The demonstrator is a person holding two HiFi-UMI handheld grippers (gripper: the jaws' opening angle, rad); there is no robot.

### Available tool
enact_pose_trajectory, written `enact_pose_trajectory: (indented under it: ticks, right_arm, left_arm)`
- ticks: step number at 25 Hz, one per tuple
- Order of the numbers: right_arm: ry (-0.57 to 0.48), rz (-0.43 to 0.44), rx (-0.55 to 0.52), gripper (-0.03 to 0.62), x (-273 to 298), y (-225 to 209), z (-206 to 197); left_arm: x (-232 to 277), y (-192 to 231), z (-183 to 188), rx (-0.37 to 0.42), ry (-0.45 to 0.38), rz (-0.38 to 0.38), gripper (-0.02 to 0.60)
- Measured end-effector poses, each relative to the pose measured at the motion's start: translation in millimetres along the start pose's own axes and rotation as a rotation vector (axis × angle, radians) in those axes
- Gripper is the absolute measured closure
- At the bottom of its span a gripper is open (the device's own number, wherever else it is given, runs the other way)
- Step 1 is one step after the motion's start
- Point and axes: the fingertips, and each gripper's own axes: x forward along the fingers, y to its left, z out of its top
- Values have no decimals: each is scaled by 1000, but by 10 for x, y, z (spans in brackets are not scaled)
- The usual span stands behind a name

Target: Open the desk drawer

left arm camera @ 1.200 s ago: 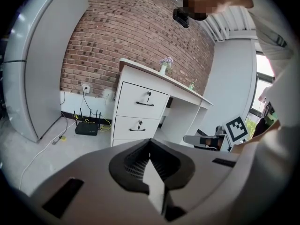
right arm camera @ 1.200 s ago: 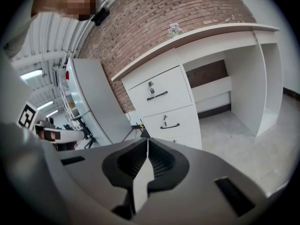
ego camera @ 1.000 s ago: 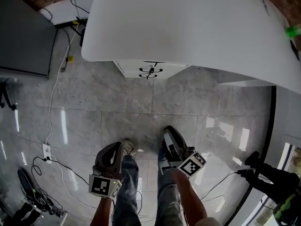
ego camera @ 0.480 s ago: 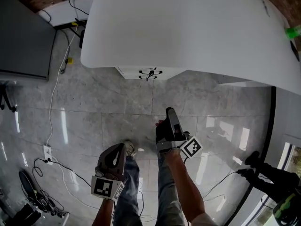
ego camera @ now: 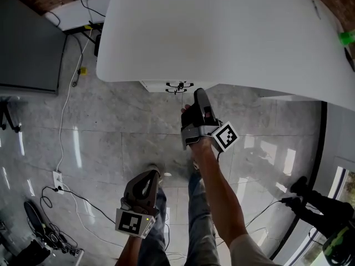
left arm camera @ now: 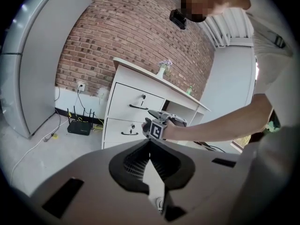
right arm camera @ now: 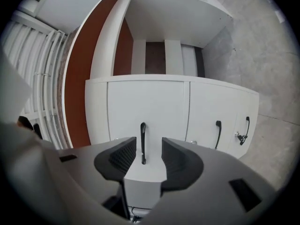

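The white desk fills the top of the head view, with the black drawer handles showing under its front edge. My right gripper is held out level just short of those drawer fronts. Its jaws have just been opening and stand open with nothing between them. In the right gripper view the top drawer's black handle shows in the gap of the right gripper, a little ahead. Two more handles lie to the right. My left gripper hangs low by the knees, and the left gripper is shut and empty.
A grey cabinet stands at the left. Cables run over the tiled floor to a black router by the brick wall. A small vase stands on the desk, and a green object sits near its right end.
My right gripper has travelled from beside the knees up to the desk drawers and rolled on the way. The left gripper has stayed about where it was.
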Motion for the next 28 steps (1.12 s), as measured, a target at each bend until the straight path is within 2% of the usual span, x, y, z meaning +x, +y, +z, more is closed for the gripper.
enact_pose_trajectory:
  ticks: [6, 13, 14, 17, 28]
  right_arm:
    - [13, 6, -1, 427, 359, 96, 40]
    - [-33, -1, 42, 440, 458, 104, 78]
    - [-39, 0, 44, 486, 450, 102, 74]
    - [-49, 12, 30, 554, 454, 134, 81]
    - [-38, 24, 44, 558, 443, 175, 40]
  left_arm:
    - [6, -75, -56, -14, 14, -11, 569]
    - [8, 6, -41, -8, 16, -3, 569]
    - [4, 15, -40, -8, 16, -1, 569]
    - [-2, 40, -32, -7, 16, 2, 569]
    - [-15, 26, -86, -17, 17, 1, 569]
